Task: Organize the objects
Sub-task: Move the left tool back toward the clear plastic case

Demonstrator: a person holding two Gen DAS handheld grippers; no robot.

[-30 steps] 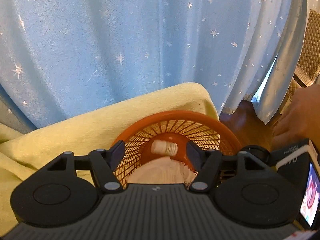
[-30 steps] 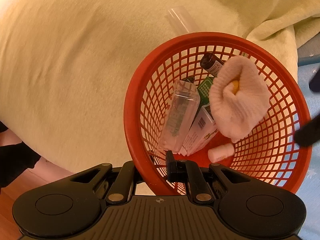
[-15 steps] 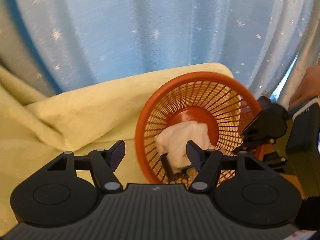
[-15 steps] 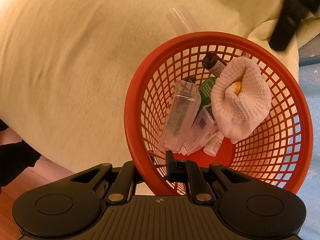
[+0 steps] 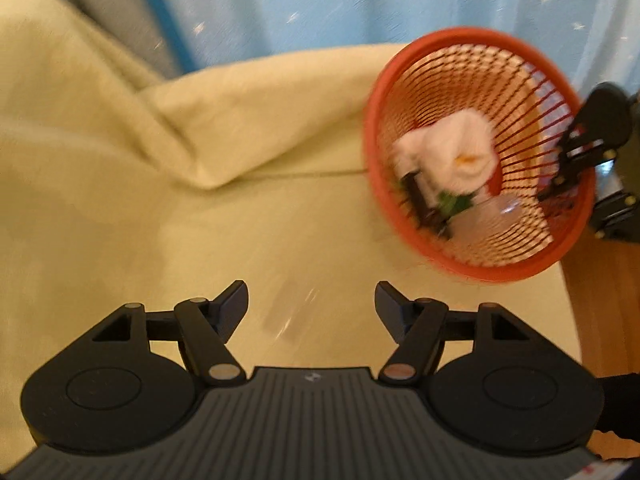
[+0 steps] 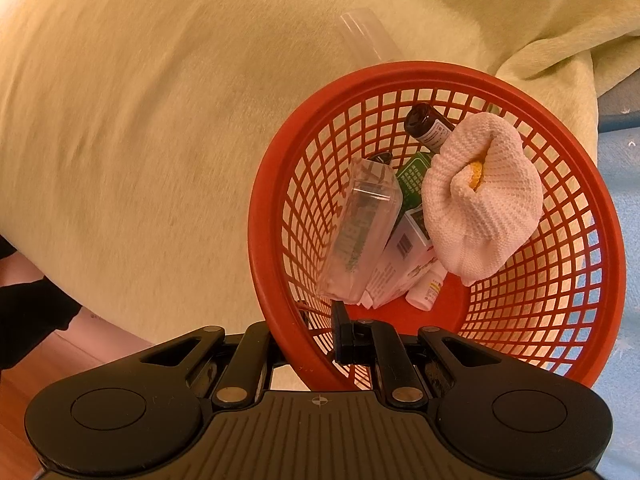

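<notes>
Basket (image 5: 472,152) sits upper right in the left wrist view, tilted on the yellow blanket (image 5: 160,208), with the white sock (image 5: 452,156) and other bits piled inside; the view is blurred. Left gripper (image 5: 310,304) hangs over the blanket well apart from the basket, its jaws apart and just opened a bit wider, nothing clamped. A faint clear thing (image 5: 292,312) lies on the blanket right between the fingertips, likely the next pick, but it is too smeared to name. Risk: it is see-through and on soft cloth, so closing may miss it, pinch blanket with it, or squirt it sideways. Right gripper (image 5: 576,160) shows at the basket's far rim. In the right wrist view the right gripper (image 6: 312,340) is clamped together on the basket wall (image 6: 280,280), one finger inside, one outside. Inside lie a clear case (image 6: 360,236), a green box (image 6: 412,176), a white carton (image 6: 400,256), a brown bottle (image 6: 428,128), a small white vial (image 6: 426,292) and the sock (image 6: 480,200). A clear tube (image 6: 364,36) lies on the blanket just beyond the rim, still not stowed. Risk: the basket is held by one thin wall and leans, so if the grip slips or the hand tips, it may roll off the soft blanket and spill, the sock on top going first.
</notes>
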